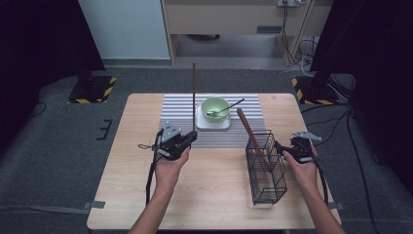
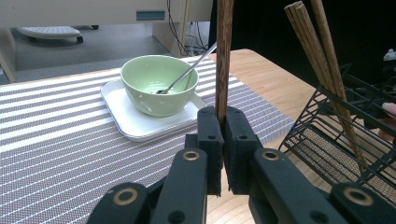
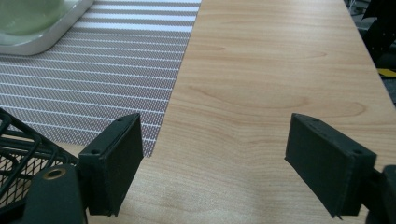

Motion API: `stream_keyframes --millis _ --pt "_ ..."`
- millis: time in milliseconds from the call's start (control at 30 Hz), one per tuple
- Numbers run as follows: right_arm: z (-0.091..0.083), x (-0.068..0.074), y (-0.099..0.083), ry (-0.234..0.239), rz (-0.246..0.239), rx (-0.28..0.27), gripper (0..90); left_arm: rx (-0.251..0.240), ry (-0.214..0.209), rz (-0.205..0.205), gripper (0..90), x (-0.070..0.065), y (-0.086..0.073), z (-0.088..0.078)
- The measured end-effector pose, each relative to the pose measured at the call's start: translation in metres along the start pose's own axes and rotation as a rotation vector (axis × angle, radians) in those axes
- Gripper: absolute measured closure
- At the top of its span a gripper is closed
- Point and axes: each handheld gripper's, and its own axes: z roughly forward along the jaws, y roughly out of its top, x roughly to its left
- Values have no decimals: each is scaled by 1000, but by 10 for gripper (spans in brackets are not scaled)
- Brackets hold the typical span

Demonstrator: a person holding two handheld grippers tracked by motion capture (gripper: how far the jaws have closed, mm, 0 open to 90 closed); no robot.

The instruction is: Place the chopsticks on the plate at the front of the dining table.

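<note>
Left tongs [image 1: 191, 138] clamp one upright chopstick [image 1: 194, 92] at the bowl's [image 1: 215, 108] nine o'clock; right tongs [image 1: 281, 146] gape beside the wire basket [image 1: 265, 168].

One dark wooden chopstick [image 2: 224, 56] stood upright, clamped between the jaws of the left hand-held gripper [image 2: 223, 140]. More chopsticks [image 2: 327, 60] leaned tilted inside a black wire basket [image 1: 265, 168] on the worktop [image 1: 214, 195]. A spoon [image 2: 187, 72] rested in a green bowl [image 2: 156, 88] on a white tray [image 2: 135, 123].
</note>
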Motion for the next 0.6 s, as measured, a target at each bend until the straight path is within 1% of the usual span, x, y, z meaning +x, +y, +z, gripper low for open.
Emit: stream_keyframes --millis 33,100,167,233,267,333,400,433,467,533,600 --pt "0 0 0 0 0 0 185 1 1 0 861 -1 0 0" --pt "3 1 -2 -6 -10 26 176 -2 1 -1 861 -3 1 1" --pt "4 2 -3 -10 -13 36 173 -1 2 2 861 -3 2 2" --pt "5 3 -5 -11 -11 47 170 1 -4 3 861 -5 3 3" --pt "7 4 -7 -24 -6 52 173 3 -9 9 860 -7 4 3" --pt "8 4 -8 -23 -6 57 172 1 -10 14 860 -9 5 4" --pt "11 4 -12 -23 0 76 169 -1 -12 14 861 -10 7 4" --pt "13 4 -16 -32 -5 94 160 -5 -9 13 860 -11 8 4" --pt "13 4 -16 -32 -5 94 160 -5 -9 13 860 -11 8 4" --pt "15 5 -18 -61 -30 105 160 -5 -5 16 860 -11 9 5" --pt "15 5 -18 -57 -31 108 139 -7 -3 13 861 -12 9 6"
